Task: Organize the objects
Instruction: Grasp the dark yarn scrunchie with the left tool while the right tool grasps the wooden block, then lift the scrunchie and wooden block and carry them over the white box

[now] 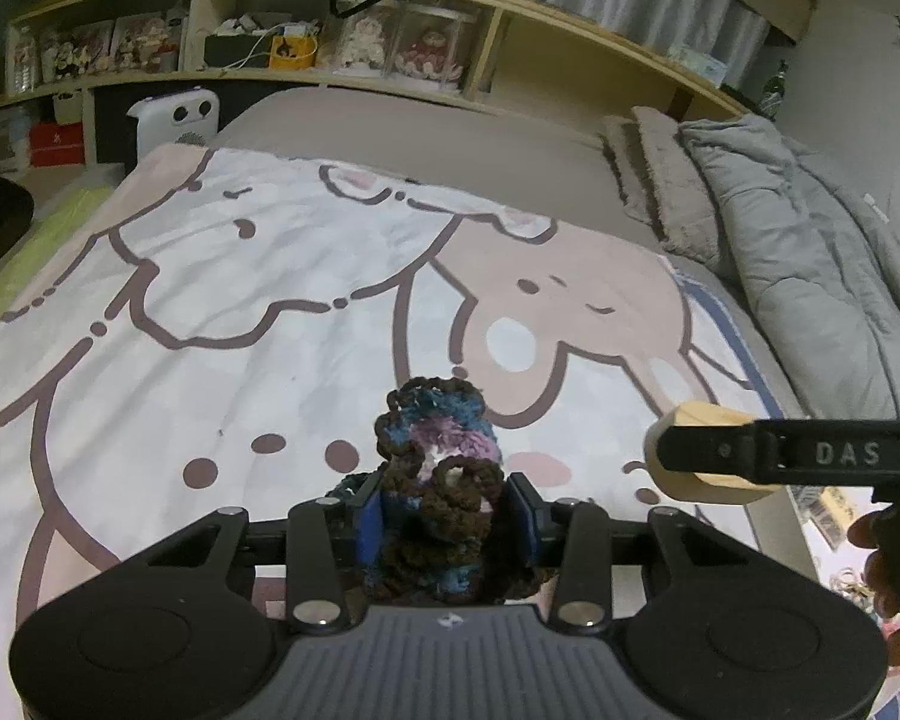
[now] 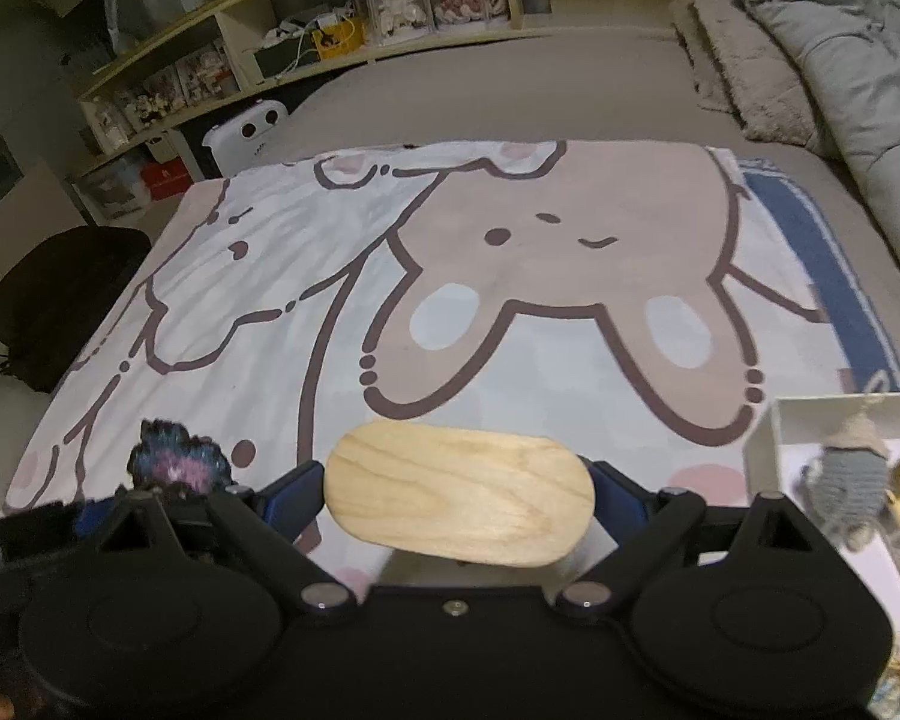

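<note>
Currently both grippers hover over the cartoon-print blanket [image 1: 222,276] on the bed. Left gripper [image 1: 447,516] has its jaws closed narrow on a crocheted yarn piece [image 1: 438,468], brown/blue/purple, which sticks up and forward past the blue pads [image 1: 369,525]. Right gripper [image 2: 459,495] holds an oval wooden block [image 2: 459,492] across its jaws, gripped at the two rounded ends; the same wooden block [image 1: 699,453] shows in the left view, just right of the yarn.

Edges: the blanket's middle and far half are bare, lots of room ahead. Its right edge has a blue border [image 2: 828,276], then folded grey bedding [image 1: 810,252] along the wall side. A white box [image 2: 768,438] sits at the near-right blanket corner, with a grey knitted charm [image 2: 852,474] in it. Wooden shelving [image 1: 498,42] runs behind the bed; a white appliance [image 1: 174,120] stands at its left side.

Hidden: the yarn's lower part is buried between the pads; the box is cut off by the frame edge and the gripper body; the yellowish item beside the charm is unclear.
</note>
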Tool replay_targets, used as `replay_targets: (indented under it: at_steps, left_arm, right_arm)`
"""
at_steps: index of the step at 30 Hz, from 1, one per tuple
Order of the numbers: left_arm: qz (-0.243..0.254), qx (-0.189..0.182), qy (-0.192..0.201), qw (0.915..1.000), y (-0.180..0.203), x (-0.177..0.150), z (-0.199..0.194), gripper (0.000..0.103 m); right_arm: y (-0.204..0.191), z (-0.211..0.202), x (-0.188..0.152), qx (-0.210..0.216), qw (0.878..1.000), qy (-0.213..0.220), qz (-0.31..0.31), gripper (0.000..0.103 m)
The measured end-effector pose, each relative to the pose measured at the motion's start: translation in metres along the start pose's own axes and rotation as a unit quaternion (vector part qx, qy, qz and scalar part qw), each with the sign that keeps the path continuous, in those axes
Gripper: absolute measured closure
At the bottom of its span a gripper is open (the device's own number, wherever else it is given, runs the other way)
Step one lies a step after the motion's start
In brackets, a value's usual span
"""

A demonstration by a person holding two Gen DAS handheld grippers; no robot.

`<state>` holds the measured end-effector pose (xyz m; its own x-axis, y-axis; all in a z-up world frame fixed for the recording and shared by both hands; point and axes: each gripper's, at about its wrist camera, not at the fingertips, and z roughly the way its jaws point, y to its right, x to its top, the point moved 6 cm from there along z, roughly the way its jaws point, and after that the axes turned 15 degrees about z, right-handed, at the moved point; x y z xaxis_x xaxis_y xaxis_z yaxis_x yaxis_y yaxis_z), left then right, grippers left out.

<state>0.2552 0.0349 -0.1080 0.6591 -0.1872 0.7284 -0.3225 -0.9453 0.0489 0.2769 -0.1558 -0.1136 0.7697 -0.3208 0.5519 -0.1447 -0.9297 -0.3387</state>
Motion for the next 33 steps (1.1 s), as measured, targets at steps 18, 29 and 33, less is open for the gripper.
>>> replay_targets:
  at_steps: [18,29,33]
  left_arm:
    - [0.034,-0.012,0.029,0.9989,0.023,0.005,-0.055,0.06]
    - [0.062,-0.006,0.044,0.9971,0.046,0.014,-0.073,0.06]
    - [0.065,-0.011,0.046,0.9968,0.057,0.02,-0.074,0.06]
  right_arm:
    - [0.022,-0.075,-0.023,0.0,0.998,0.045,-0.043,0.009]
    - [0.054,-0.108,-0.027,-0.002,0.997,0.066,-0.035,0.009]
    - [0.068,-0.12,-0.025,0.002,0.997,0.074,-0.03,0.009]
